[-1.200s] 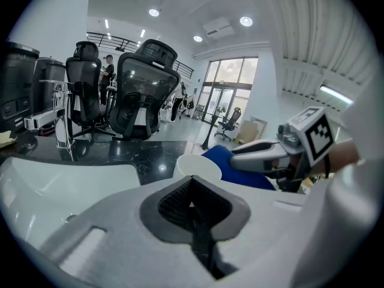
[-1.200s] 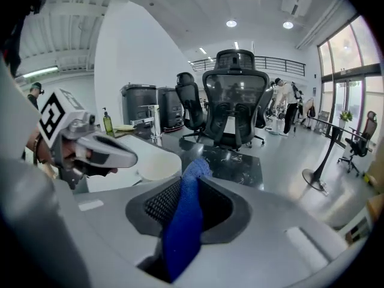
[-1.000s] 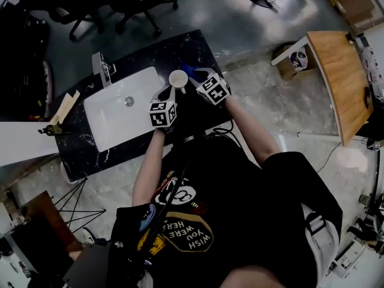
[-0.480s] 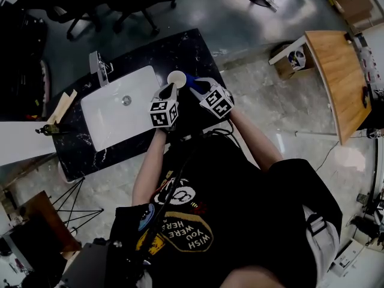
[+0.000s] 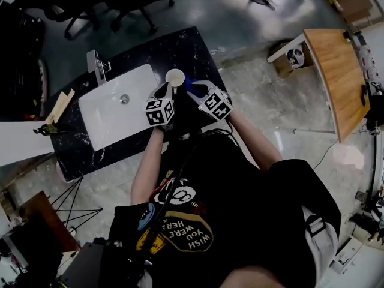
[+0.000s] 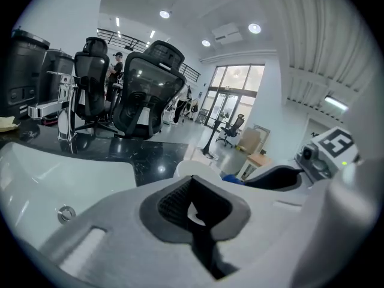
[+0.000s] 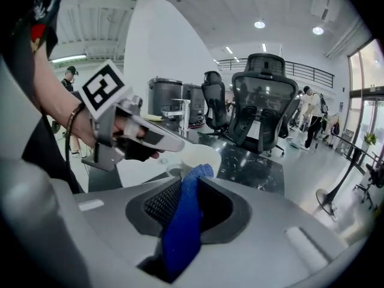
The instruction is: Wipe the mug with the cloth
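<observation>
Head view, left to right. Wood strip (image 5: 63,105) lies on the counter's left end, at 9 o'clock of the sink (image 5: 102,122). Faucet (image 5: 96,66) stands at the sink's 11 o'clock edge. The sink is white, set into a black marble counter (image 5: 186,47).

Left gripper (image 5: 165,92) sits just right of the sink and points toward 12 o'clock. Its jaws are closed on the mug (image 5: 175,77). The left gripper view shows a white bit of the mug pinched in the gap, with the rest of the mug just past the tips. Which part is pinched cannot be told for sure.

The mug is white and upright with its mouth up. It is held over the counter at the sink's 3 o'clock edge. Whether its base touches the counter cannot be told.

Cloth (image 7: 183,221) is blue and clamped between the right gripper's (image 5: 195,90) jaws. It runs up through the gap, and its tip touches the mug's near side at about 4 o'clock of the mug in the head view. The right gripper points toward 10 o'clock and sits just beside the left one.

Far right, at 3 o'clock, a wooden table (image 5: 339,77) stands well apart on the floor. Office chairs (image 7: 264,107) stand behind the counter.
</observation>
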Demonstrator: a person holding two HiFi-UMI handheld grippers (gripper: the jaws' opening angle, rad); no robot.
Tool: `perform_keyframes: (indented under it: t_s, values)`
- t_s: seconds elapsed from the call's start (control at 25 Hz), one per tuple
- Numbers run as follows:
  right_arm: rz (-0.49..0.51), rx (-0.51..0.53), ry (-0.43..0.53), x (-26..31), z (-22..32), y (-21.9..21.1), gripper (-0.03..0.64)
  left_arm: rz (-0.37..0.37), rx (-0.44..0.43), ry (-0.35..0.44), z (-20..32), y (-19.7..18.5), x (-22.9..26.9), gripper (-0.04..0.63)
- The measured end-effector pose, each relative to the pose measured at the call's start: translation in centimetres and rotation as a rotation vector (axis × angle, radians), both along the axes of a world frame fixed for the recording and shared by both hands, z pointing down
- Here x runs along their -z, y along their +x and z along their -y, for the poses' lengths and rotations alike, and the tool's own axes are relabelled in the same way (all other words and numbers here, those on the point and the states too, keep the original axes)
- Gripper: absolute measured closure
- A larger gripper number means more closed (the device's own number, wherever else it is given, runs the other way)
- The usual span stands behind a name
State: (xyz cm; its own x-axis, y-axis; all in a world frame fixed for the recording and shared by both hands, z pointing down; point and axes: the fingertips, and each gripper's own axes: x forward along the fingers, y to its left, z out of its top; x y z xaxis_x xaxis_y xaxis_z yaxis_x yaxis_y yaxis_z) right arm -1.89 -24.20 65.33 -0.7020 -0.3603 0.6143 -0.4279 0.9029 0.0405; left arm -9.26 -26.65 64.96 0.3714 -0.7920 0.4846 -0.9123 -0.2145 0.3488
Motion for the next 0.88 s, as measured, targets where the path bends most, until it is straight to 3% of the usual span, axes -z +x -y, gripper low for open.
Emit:
perform_keyframes:
  t_s: [0.08,0.28,0.36,0.56,0.8,0.88]
  values:
    - [0.029,0.013,-0.003,0.4,-0.9,-0.1,0.525,-0.002,0.004,0.003,0.0,0.0,0.1,0.592]
    - [0.049,-0.172,0.007,0.7,3.6,2.1,0.525,-0.012,-0.004,0.005,-0.2,0.1,0.5,0.591]
    - [0.045,-0.188,0.022,1.0,5.6,1.6,0.525,-0.013,-0.006,0.008,-0.2,0.1,0.5,0.592]
    - [0.013,-0.142,-0.022,-1.2,5.3,0.4,0.525,-0.012,-0.027,-0.004,-0.4,0.9,0.2,0.592]
    - [0.062,-0.016,-0.013,-0.2,-0.2,-0.2,0.525,-0.021,-0.029,0.005,-0.2,1.3,0.4,0.592]
    - [0.074,-0.037,-0.009,-0.2,-0.2,0.4,0.525,-0.011,-0.027,0.013,-0.3,1.3,0.5,0.592]
